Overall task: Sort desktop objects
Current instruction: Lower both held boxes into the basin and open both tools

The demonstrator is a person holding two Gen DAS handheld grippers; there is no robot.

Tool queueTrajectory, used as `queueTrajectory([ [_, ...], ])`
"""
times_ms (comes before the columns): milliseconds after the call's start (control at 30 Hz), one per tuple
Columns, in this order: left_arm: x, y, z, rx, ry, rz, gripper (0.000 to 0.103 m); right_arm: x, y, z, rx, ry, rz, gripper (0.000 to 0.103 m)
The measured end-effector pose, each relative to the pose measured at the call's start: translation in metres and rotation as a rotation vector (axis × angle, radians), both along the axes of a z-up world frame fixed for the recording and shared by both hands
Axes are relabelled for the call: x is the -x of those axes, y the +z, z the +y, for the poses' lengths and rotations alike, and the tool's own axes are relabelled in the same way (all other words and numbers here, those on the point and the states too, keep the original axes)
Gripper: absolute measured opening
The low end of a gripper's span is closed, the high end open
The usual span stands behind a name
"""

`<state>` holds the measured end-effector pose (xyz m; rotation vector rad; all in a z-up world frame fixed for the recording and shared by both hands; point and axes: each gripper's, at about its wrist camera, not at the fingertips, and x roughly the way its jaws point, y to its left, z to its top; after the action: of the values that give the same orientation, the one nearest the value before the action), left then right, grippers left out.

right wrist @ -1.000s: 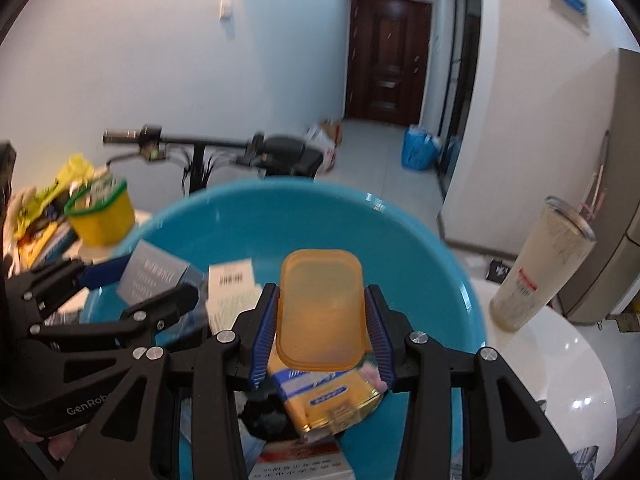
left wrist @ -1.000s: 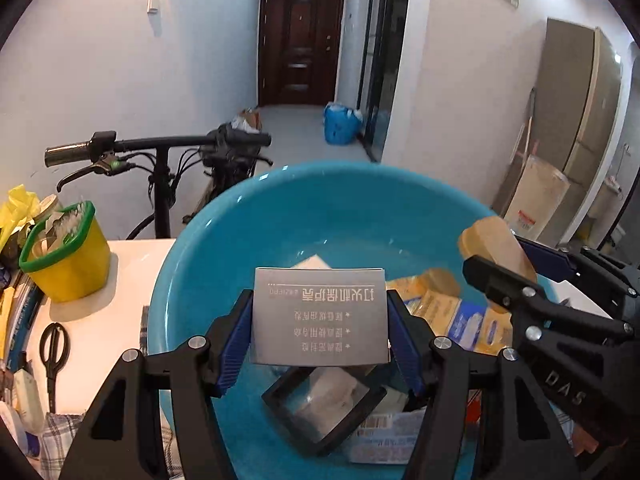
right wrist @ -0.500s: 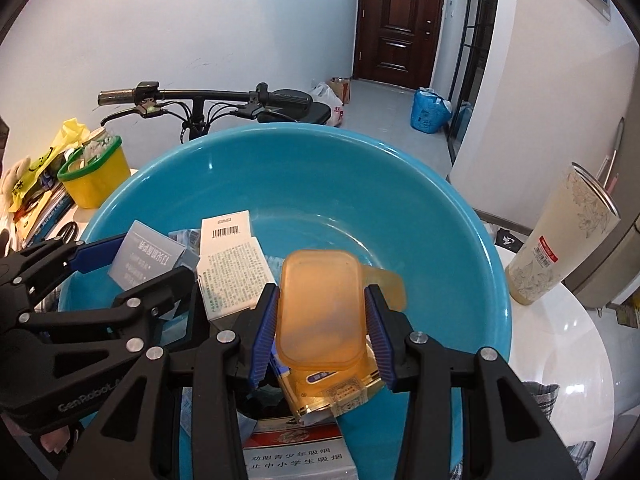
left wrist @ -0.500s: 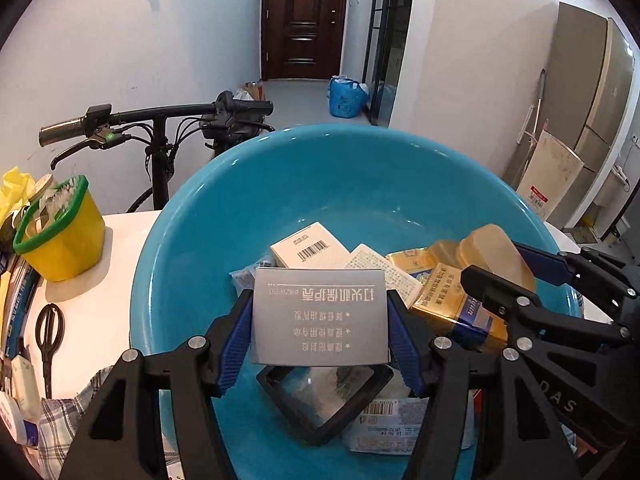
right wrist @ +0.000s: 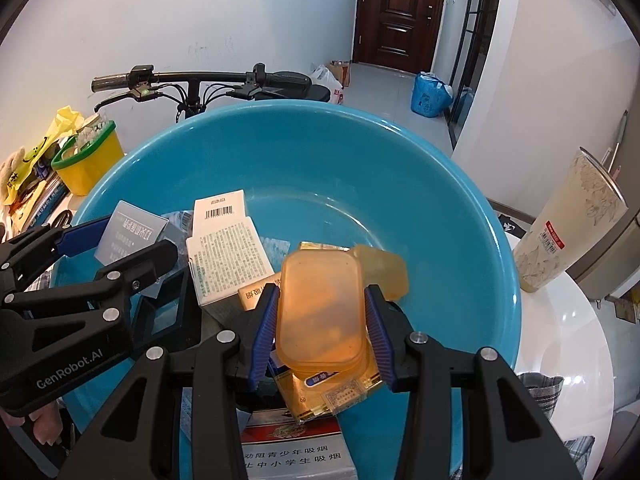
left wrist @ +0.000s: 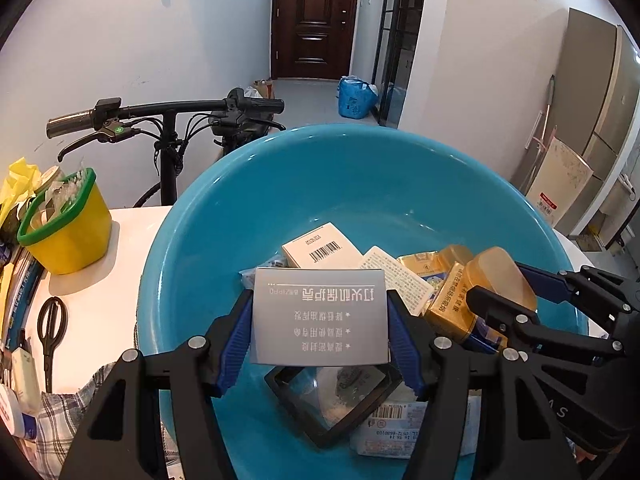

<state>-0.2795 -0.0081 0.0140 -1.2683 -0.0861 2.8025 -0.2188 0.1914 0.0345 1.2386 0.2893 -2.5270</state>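
Left gripper [left wrist: 320, 316]: jaws pinch a flat grey card printed with white characters [left wrist: 320, 316] by its two side edges, held face-up over the near side of the basin; judged ready for dropping in.
Right gripper [right wrist: 322, 320]: jaws pressed onto the long sides of a translucent orange plastic case with rounded corners [right wrist: 322, 316], held just above the pile inside the basin; a loose flap of the same orange plastic juts out behind it.
Large turquoise plastic basin [right wrist: 400, 184]: stands on the white tabletop [left wrist: 100, 272] and serves as the collection point for the sorted items; the far half of its floor is bare.
Basin contents: white barcoded carton [left wrist: 320, 246], white box covered in fine print [right wrist: 230, 260], gold cigarette pack [left wrist: 450, 304], black square frame with a clear window [left wrist: 332, 400], red-and-white cigarette carton [right wrist: 292, 448]; all lie heaped on the near side, overlapping.
Yellow tub with green rim [left wrist: 66, 224]: on the tabletop left of the basin, well apart from both grippers, stuffed with small items.
Black-handled scissors [left wrist: 50, 332]: flat on the tabletop, not yet sorted.
Tall patterned cup [right wrist: 568, 224]: upright on the tabletop right of the basin.
Task stage: judged mid-way, with both held items over the basin.
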Motion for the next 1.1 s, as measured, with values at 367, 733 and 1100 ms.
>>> queueTrajectory([
  [367,0.0,-0.003,0.001,0.011,0.007,-0.008,0.065,0.002,0.002,0.004,0.018,-0.015,0.003,0.042],
  [733,-0.001,-0.002,0.0,0.004,0.004,-0.004,0.065,-0.001,0.012,0.009,0.031,-0.036,0.042,0.047],
  [1100,0.0,-0.003,0.001,0.002,0.0,-0.009,0.065,-0.001,0.023,0.018,0.061,-0.076,0.088,0.053],
])
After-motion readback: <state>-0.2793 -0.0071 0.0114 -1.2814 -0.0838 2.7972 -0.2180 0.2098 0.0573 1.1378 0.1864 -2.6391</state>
